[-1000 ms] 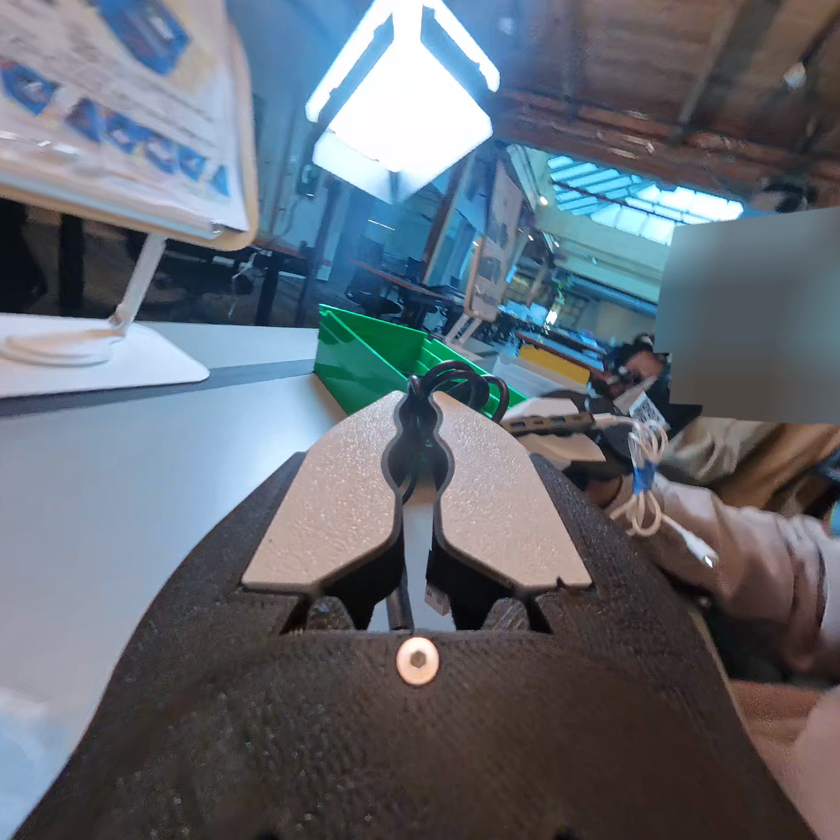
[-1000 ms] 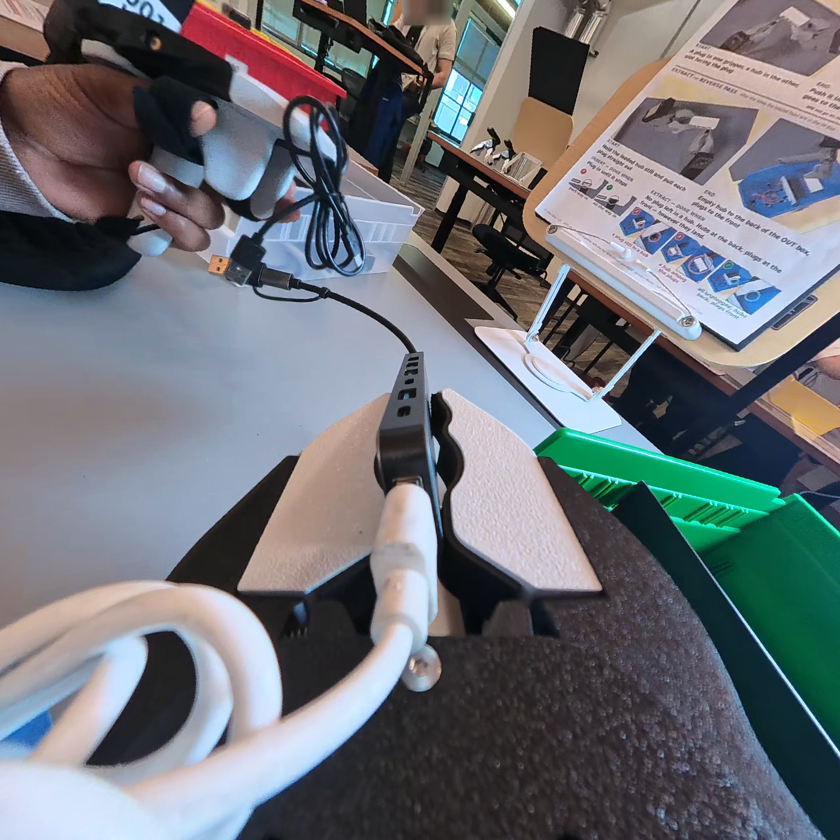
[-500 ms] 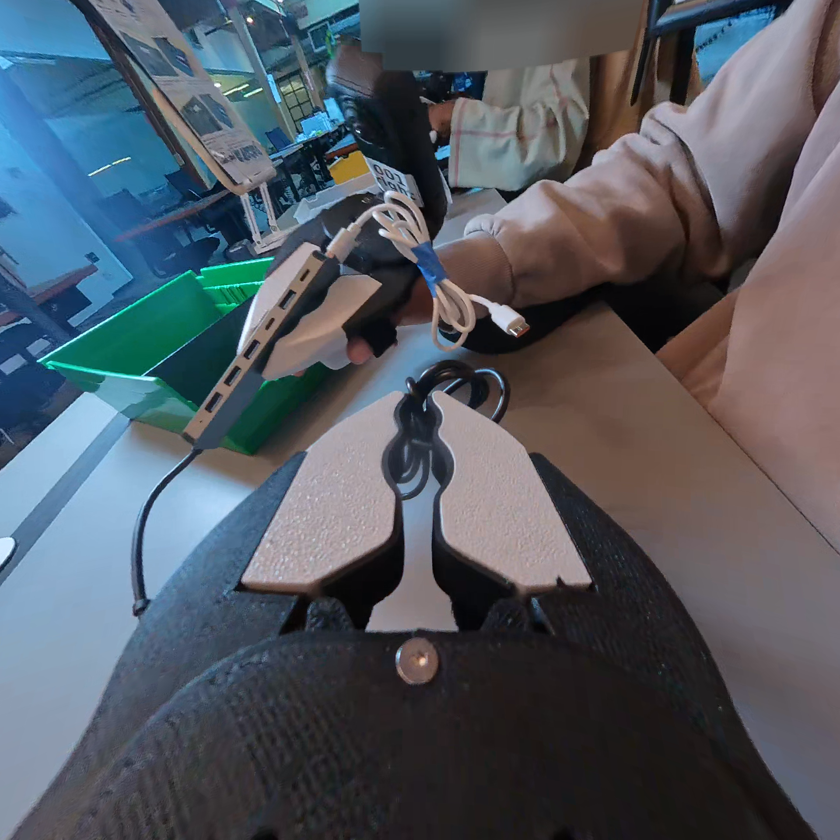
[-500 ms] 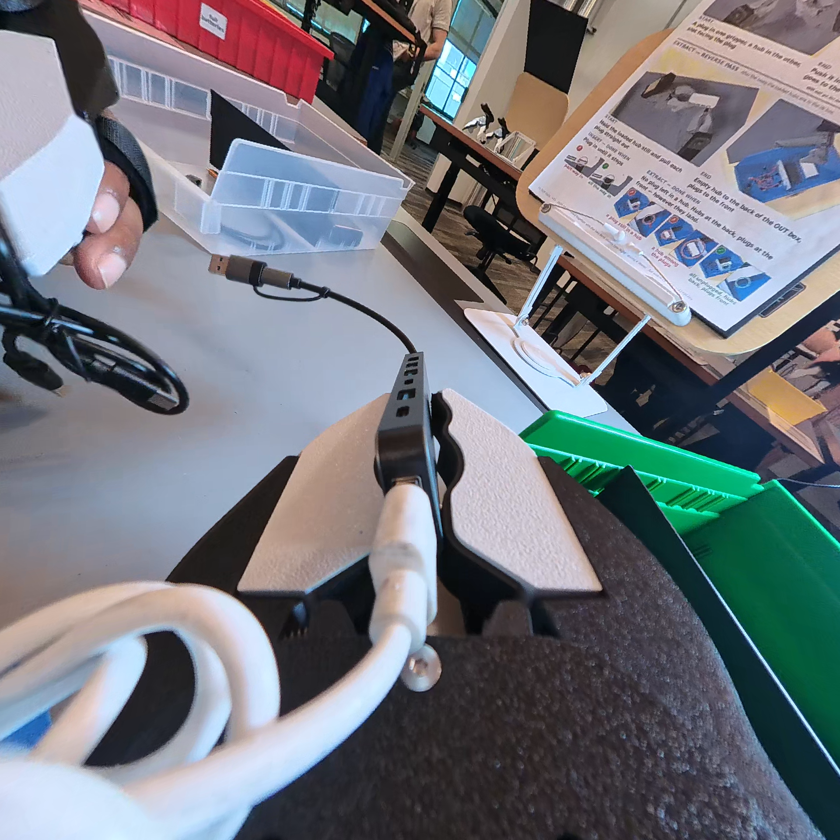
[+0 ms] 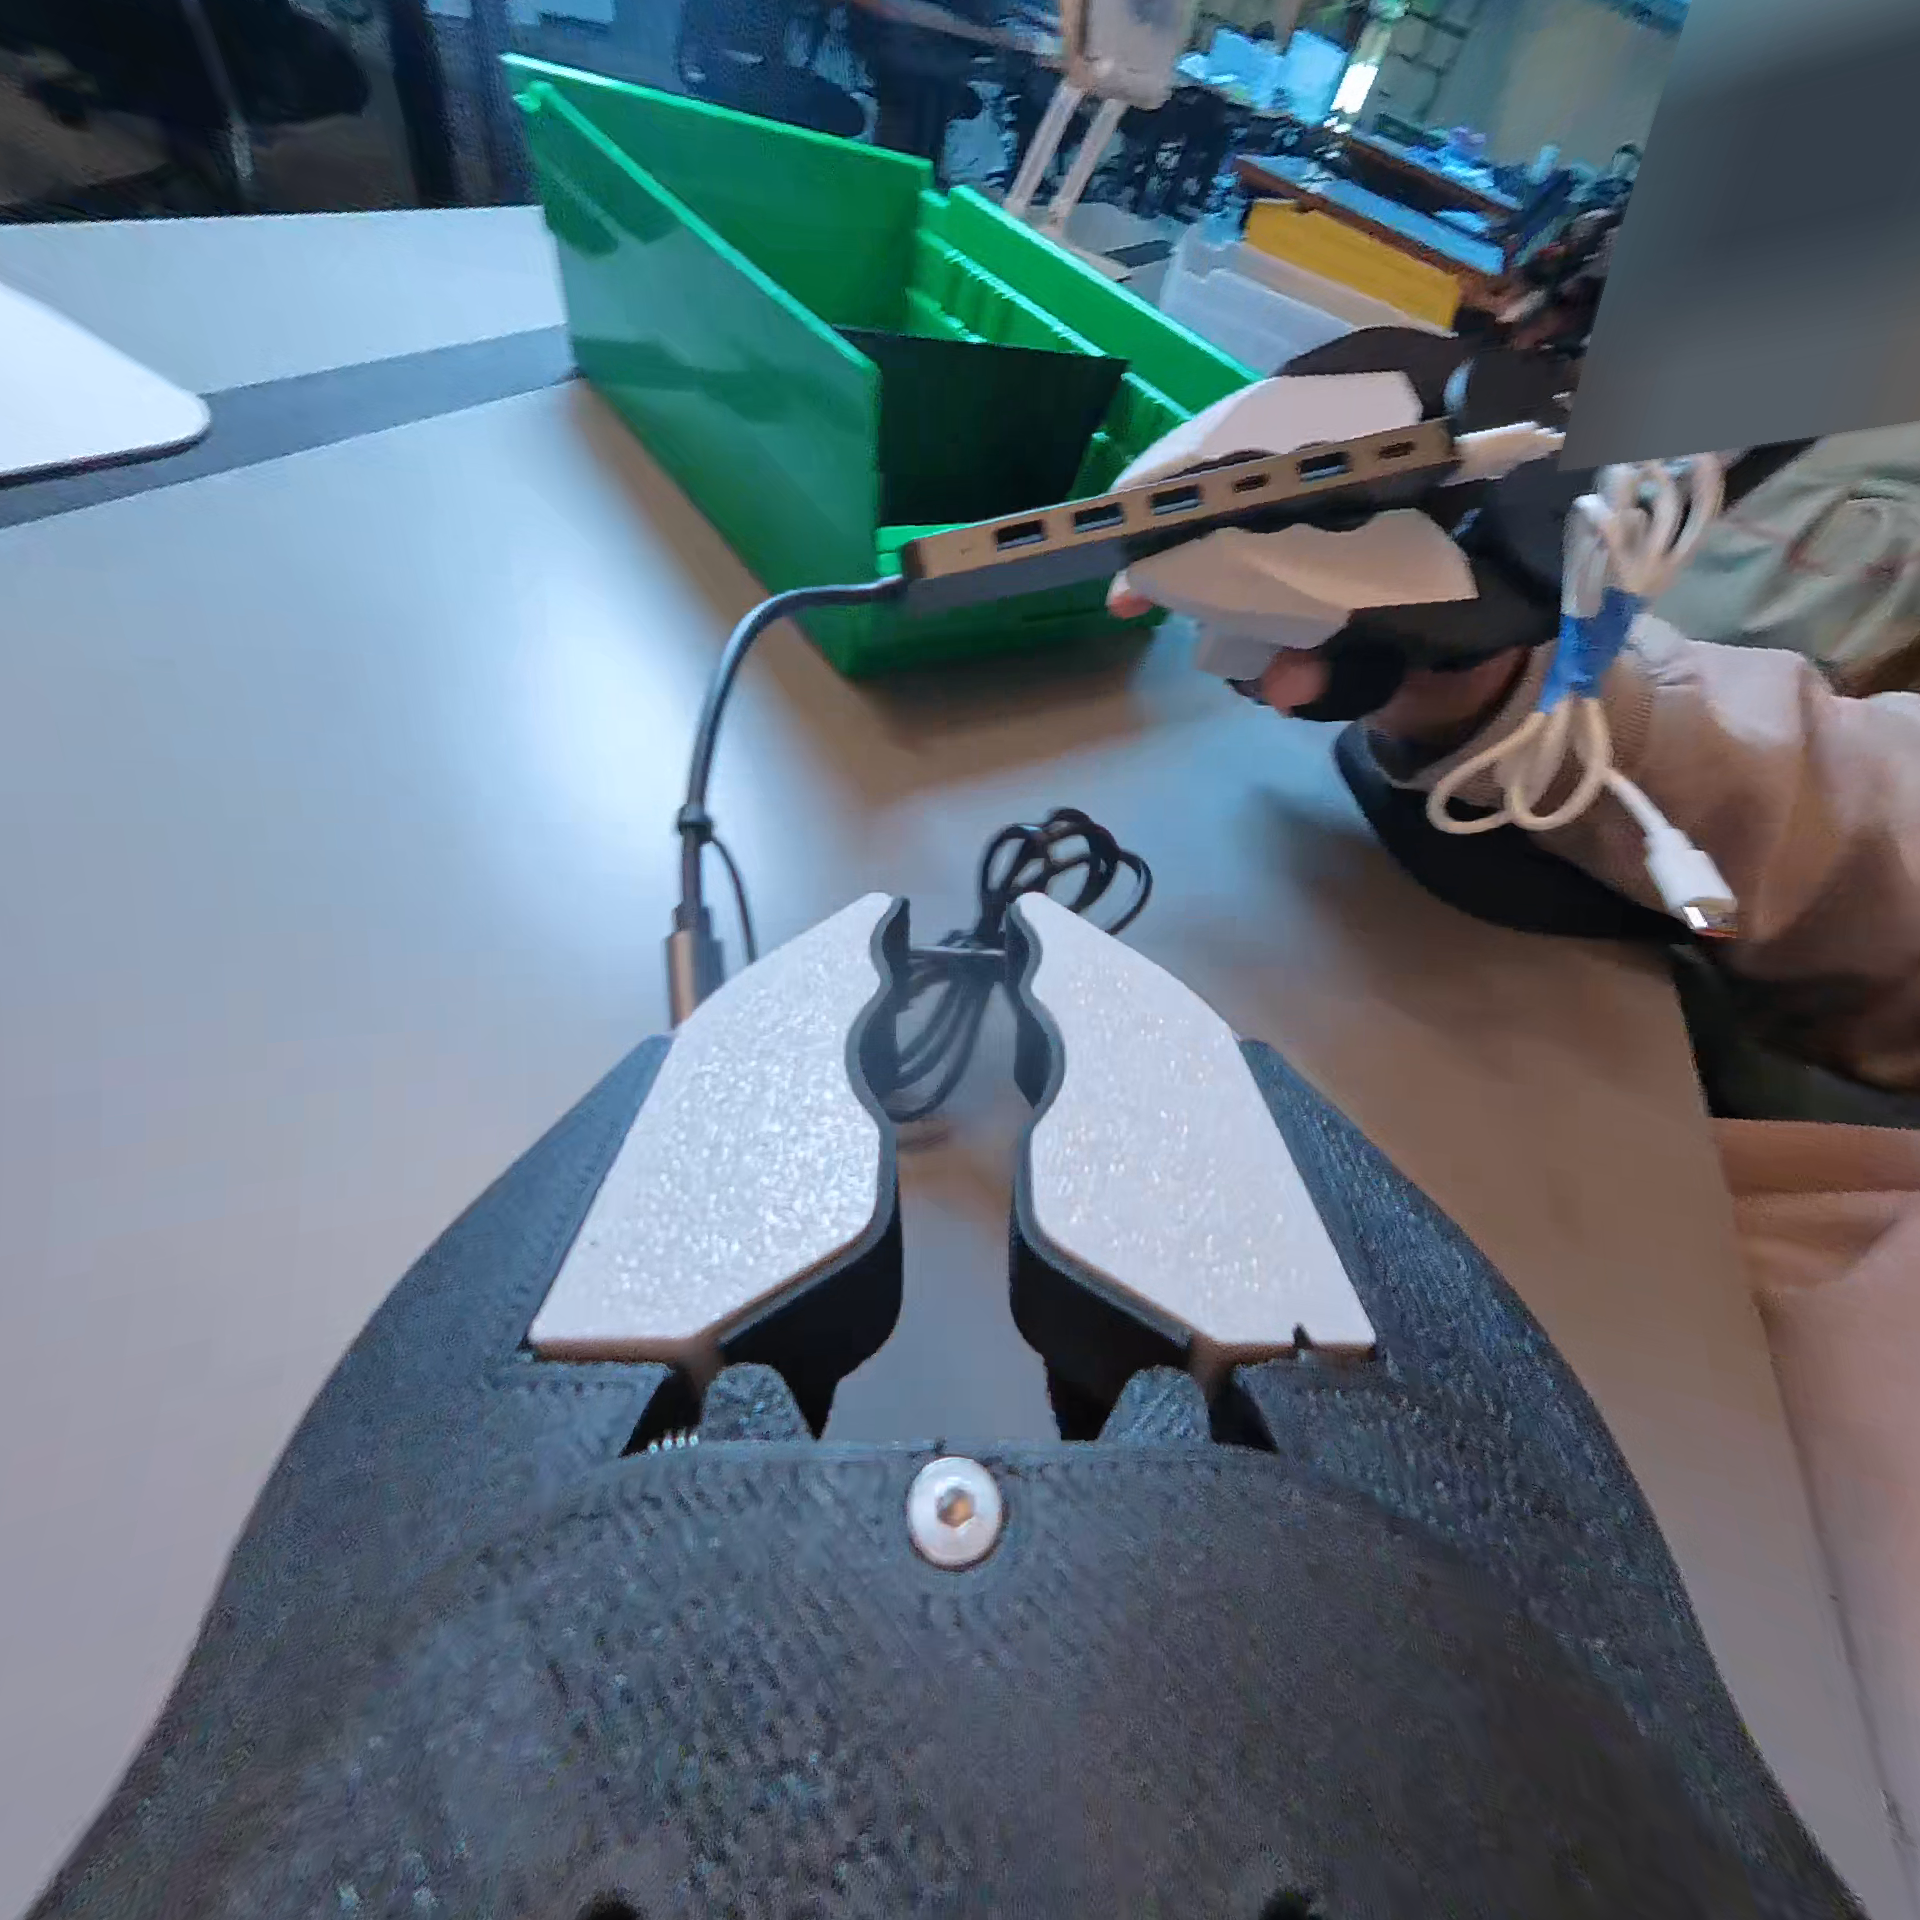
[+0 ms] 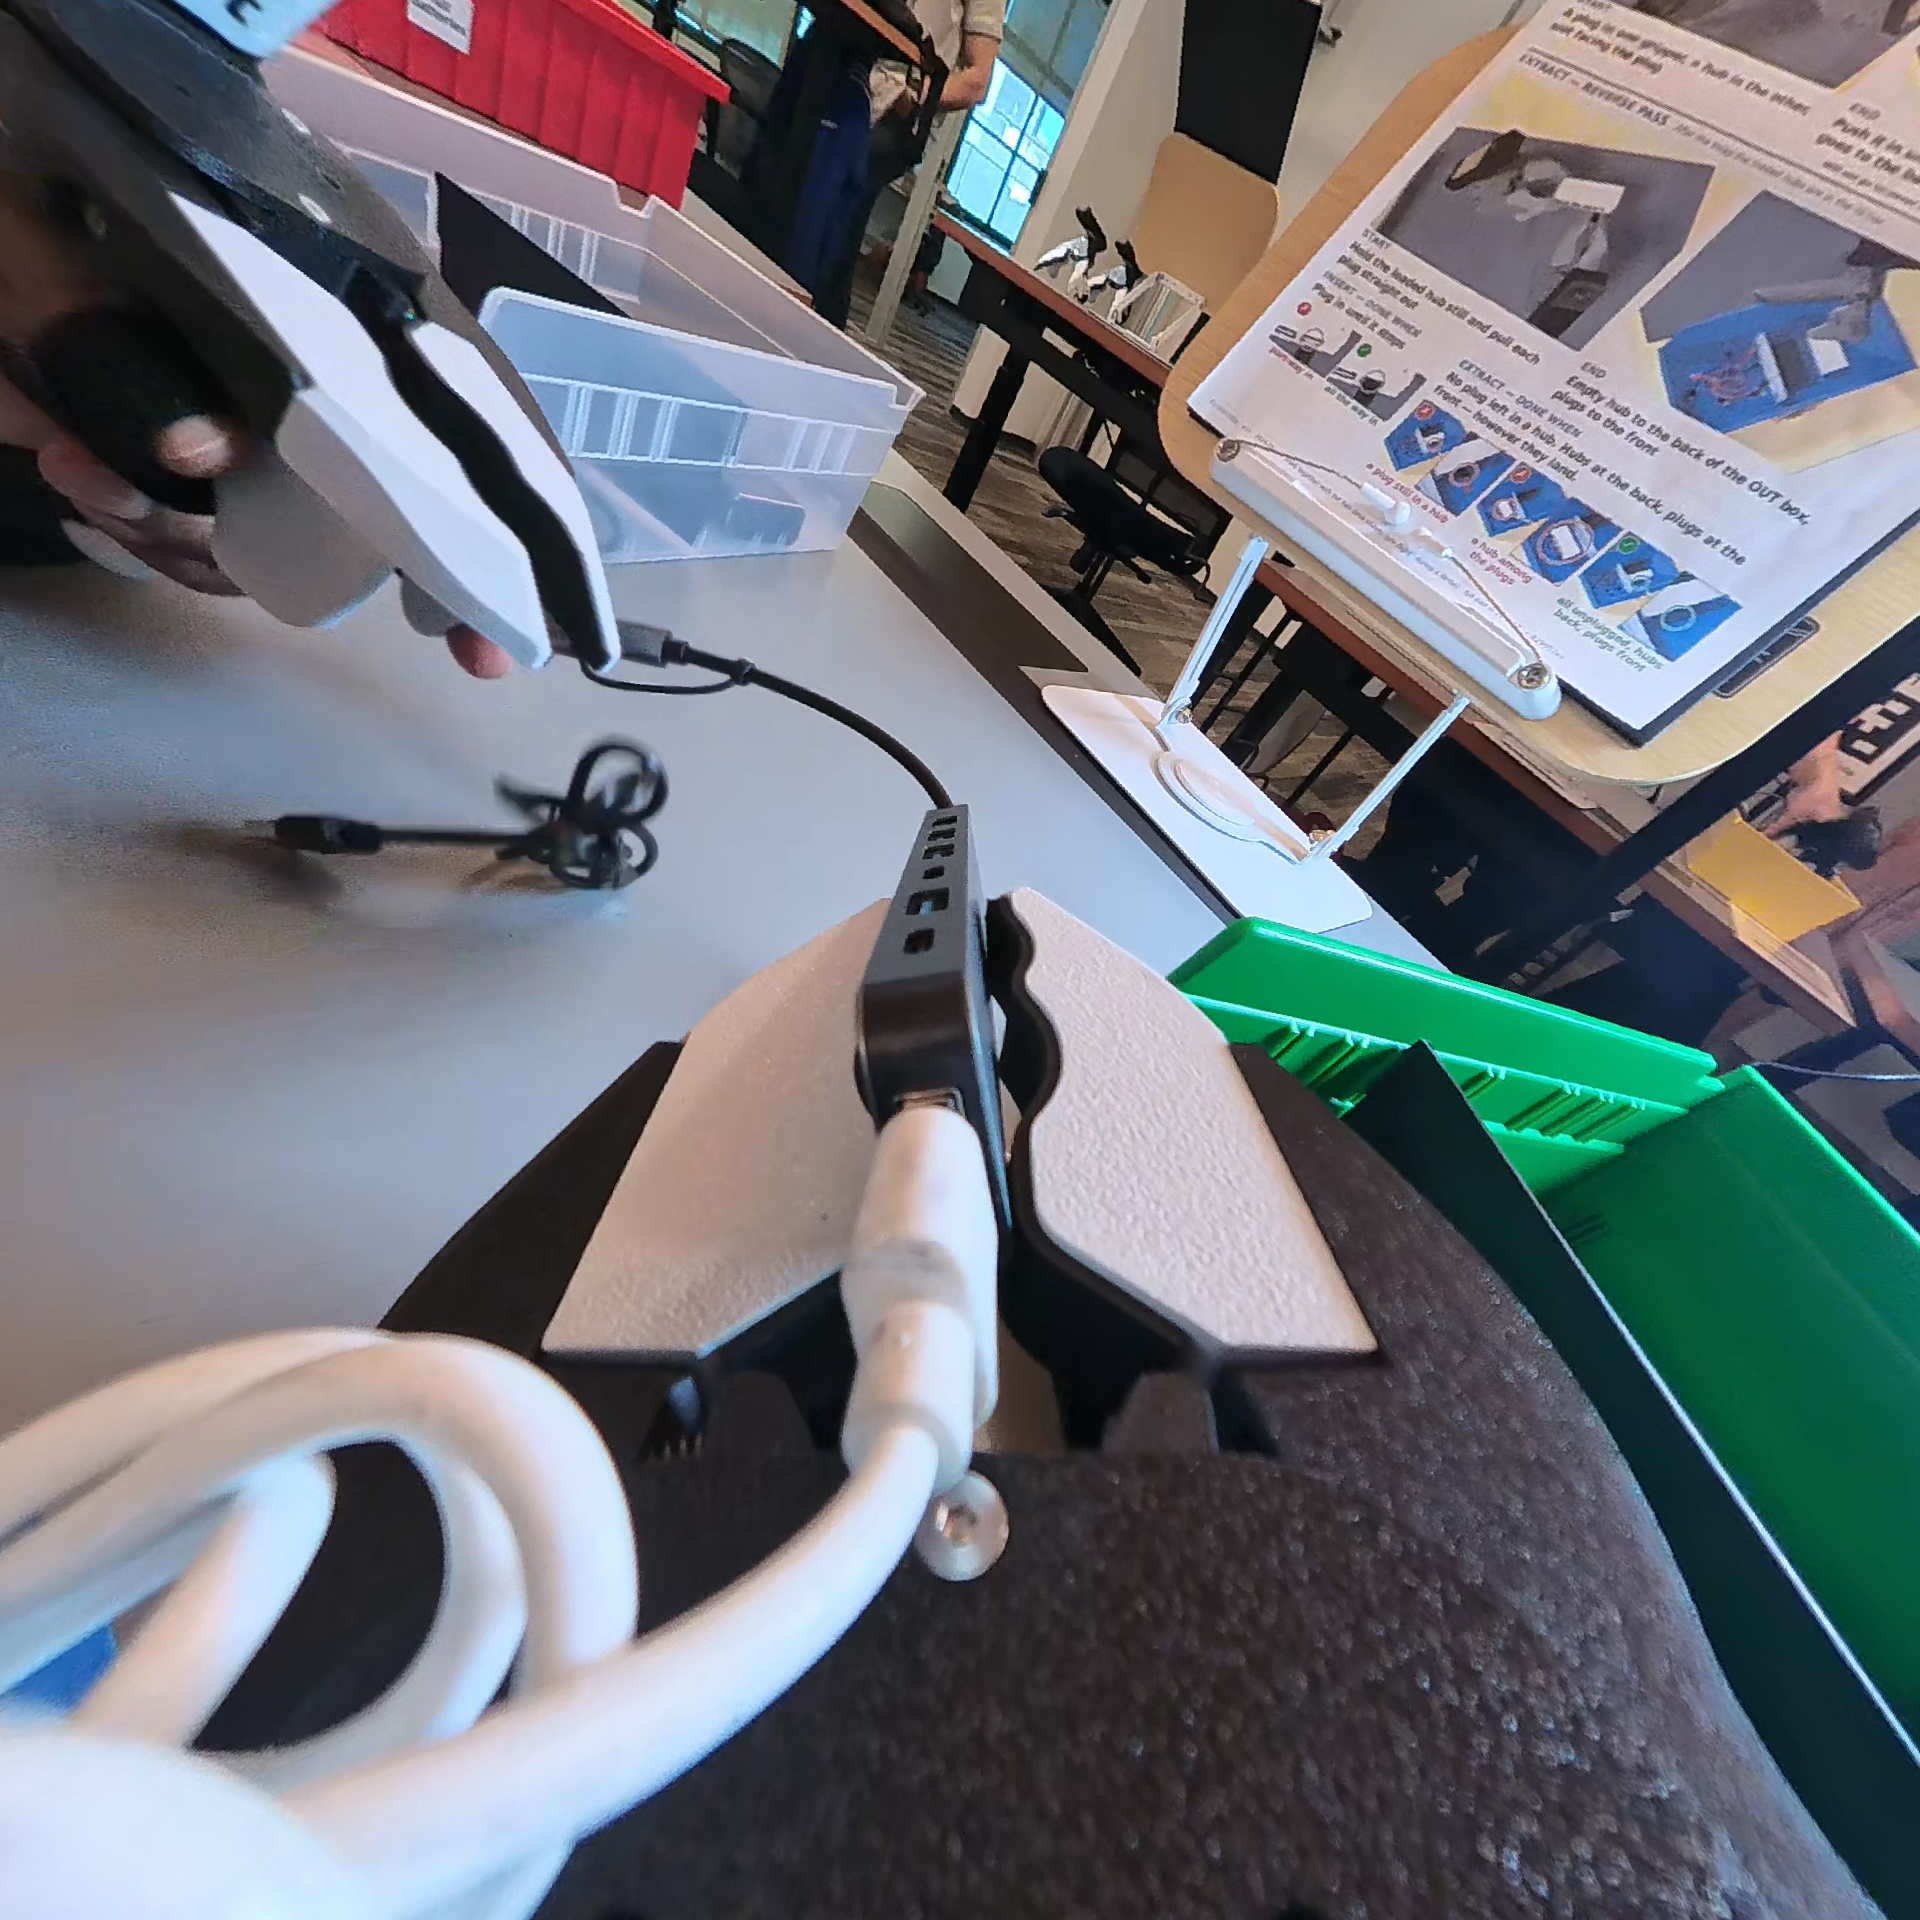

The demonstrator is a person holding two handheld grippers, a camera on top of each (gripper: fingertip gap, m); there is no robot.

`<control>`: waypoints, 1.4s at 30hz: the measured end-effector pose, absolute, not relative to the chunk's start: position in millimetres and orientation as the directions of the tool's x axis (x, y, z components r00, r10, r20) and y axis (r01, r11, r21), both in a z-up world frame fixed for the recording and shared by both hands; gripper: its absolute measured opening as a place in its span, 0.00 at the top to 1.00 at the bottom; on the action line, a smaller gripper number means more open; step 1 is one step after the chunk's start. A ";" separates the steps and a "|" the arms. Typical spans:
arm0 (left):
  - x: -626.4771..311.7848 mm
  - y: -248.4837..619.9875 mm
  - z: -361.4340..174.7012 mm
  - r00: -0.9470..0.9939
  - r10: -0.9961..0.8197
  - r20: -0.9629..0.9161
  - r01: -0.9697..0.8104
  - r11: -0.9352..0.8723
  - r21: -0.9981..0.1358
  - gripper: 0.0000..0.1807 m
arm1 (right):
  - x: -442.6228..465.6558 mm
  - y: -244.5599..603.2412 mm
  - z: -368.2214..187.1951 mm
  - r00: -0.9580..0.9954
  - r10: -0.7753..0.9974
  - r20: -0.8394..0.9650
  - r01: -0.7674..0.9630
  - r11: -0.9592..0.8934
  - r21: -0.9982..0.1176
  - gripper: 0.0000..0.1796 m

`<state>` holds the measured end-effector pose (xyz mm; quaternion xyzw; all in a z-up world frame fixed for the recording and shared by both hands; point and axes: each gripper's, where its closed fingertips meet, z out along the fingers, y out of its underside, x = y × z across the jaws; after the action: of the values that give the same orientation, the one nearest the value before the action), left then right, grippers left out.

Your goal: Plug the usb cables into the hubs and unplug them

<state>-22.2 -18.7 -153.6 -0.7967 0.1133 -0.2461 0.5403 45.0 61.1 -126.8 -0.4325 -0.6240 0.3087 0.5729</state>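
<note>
With the hub gripped edge-up in the right claw and a white cable plugged in its rear, the left claw, parted and empty above the surface, should be closed squarely on the black cable lying just ahead between its tips.

So that's one hub, two loose cables, black and white, two bins, green and clear, one red crate.
</note>
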 end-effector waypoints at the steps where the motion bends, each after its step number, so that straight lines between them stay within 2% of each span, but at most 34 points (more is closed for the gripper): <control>1: -28.7 -17.5 -155.7 0.867 -0.423 0.262 0.082 -0.397 -0.914 0.90 | 45.2 62.2 -126.6 0.036 0.893 0.448 0.188 0.434 -0.881 0.93; 5: -38.6 -16.7 -156.2 0.904 -0.398 0.152 -0.009 -0.375 -0.927 0.91 | 46.0 64.8 -125.2 0.050 0.892 0.448 0.192 0.432 -0.881 0.93; 8: -28.3 -22.4 -158.9 0.873 -0.481 -0.079 -0.255 -0.311 -0.916 0.92 | 47.2 67.3 -123.1 0.065 0.892 0.447 0.191 0.429 -0.883 0.93; 11: -10.0 -35.1 -174.8 0.769 -0.597 -0.228 -0.466 -0.281 -0.839 0.93 | 48.6 70.1 -120.5 0.079 0.894 0.442 0.187 0.422 -0.887 0.93; 17: 2.0 -51.7 -211.4 0.709 -0.694 -0.128 -0.532 -0.407 -0.743 0.88 | 49.4 71.6 -120.1 0.081 0.894 0.441 0.187 0.421 -0.887 0.93; 22: 11.5 -68.1 -227.4 0.653 -0.755 -0.057 -0.578 -0.449 -0.682 0.89 | 49.2 70.7 -120.2 0.079 0.894 0.442 0.188 0.422 -0.887 0.93; 24: 26.5 -79.6 -225.9 0.580 -0.814 -0.022 -0.598 -0.408 -0.690 0.88 | 49.2 70.8 -120.4 0.079 0.895 0.439 0.188 0.420 -0.888 0.93; 26: 50.8 -101.5 -221.0 0.415 -0.910 -0.013 -0.632 -0.278 -0.724 0.87 | 49.0 70.7 -120.6 0.078 0.895 0.439 0.188 0.419 -0.888 0.93; 28: 65.5 -110.2 -214.2 0.306 -0.945 -0.114 -0.658 -0.123 -0.743 0.90 | 49.1 70.5 -119.9 0.079 0.894 0.442 0.187 0.422 -0.887 0.93; 31: 62.1 -87.9 -201.4 0.335 -0.906 -0.260 -0.689 -0.048 -0.723 0.89 | 49.3 72.1 -119.0 0.086 0.897 0.434 0.183 0.414 -0.892 0.93; 34: 38.4 -69.0 -208.1 0.217 -0.889 -0.403 -0.864 0.016 -0.502 0.89 | 48.6 76.1 -122.3 0.090 0.900 0.426 0.194 0.403 -0.894 0.93; 38: 18.7 -51.0 -223.1 -0.081 -0.904 -0.419 -0.985 0.136 -0.103 0.86 | 50.1 79.6 -122.6 0.099 0.898 0.428 0.199 0.403 -0.893 0.93; 40: 25.4 -41.8 -226.7 -0.195 -0.894 -0.403 -0.973 0.227 -0.031 0.89 | 50.1 79.0 -121.7 0.094 0.900 0.426 0.191 0.403 -0.895 0.93; 42: 34.1 -35.1 -226.8 -0.261 -0.887 -0.381 -0.957 0.289 -0.019 0.88 | 50.2 79.0 -122.2 0.088 0.902 0.423 0.191 0.402 -0.896 0.93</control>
<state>34.1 -35.1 -226.8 -0.5862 0.7865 0.1083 0.1613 50.2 79.0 -122.2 -0.4538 -0.6022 0.3053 0.5816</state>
